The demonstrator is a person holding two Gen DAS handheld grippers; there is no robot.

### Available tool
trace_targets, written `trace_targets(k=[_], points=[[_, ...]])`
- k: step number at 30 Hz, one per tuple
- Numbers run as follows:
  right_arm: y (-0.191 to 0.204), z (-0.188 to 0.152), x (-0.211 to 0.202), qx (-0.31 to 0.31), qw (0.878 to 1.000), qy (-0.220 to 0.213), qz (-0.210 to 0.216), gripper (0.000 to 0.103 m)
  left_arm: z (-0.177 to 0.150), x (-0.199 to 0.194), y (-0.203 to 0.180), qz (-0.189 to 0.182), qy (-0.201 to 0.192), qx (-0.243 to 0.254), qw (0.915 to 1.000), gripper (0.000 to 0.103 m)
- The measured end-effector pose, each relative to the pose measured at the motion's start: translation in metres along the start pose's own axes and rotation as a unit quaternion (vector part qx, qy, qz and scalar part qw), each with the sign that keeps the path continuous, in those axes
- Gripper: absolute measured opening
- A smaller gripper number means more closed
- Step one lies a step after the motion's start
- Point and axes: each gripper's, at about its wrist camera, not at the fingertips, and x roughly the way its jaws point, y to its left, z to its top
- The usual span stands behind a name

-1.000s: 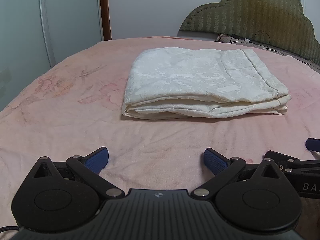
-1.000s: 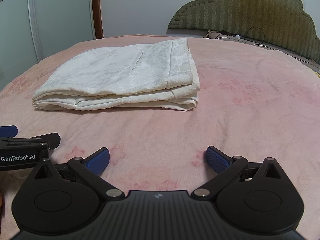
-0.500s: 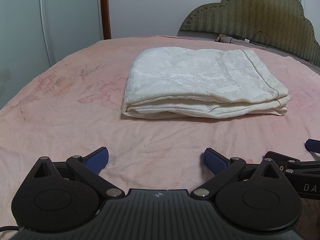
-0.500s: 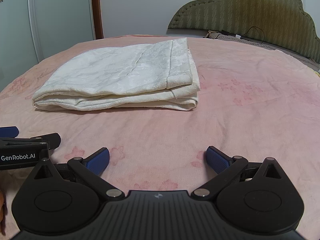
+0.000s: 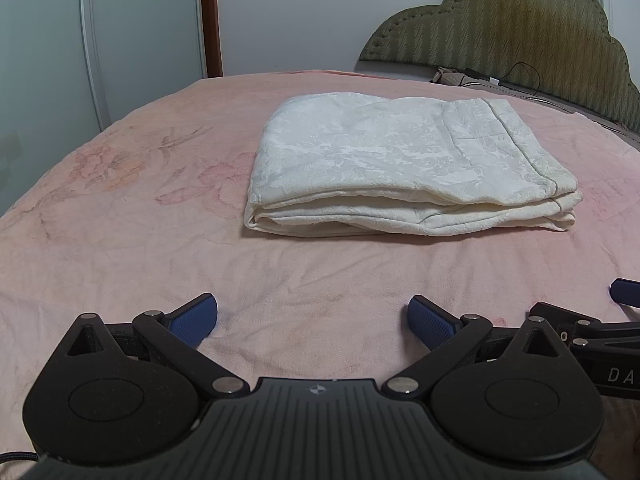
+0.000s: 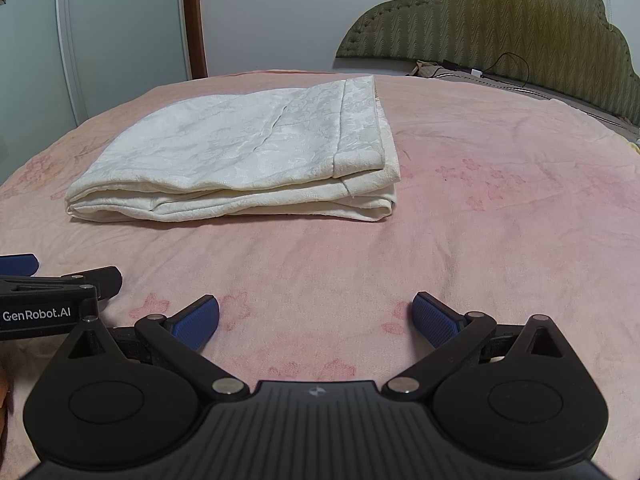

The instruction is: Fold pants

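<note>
Pants (image 5: 408, 168) lay folded on the pink bedspread (image 5: 120, 240); you held your left gripper (image 5: 314, 320) and right gripper (image 6: 316, 318) wide, empty, near them.

Cream damask pants (image 5: 400, 160); pink floral bedspread (image 5: 120, 220); olive chevron headboard (image 5: 540, 32).

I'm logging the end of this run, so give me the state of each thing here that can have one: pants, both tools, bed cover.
pants: folded into a flat stack of layers, lying on the bed, nothing touching them
left tool: open, empty, short of the pants
right tool: open, empty, short of the pants
pink bed cover: spread out, lightly wrinkled
</note>
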Motion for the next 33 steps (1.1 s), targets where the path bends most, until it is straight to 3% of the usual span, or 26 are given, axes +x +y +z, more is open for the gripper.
trace_targets(k=[33], points=[[-0.0005,0.0000,-0.0007,0.005,1.000,-0.001,-0.002,0.103,-0.0004,0.0001,0.0005,-0.001,0.000,-0.001,1.0000,0.103]])
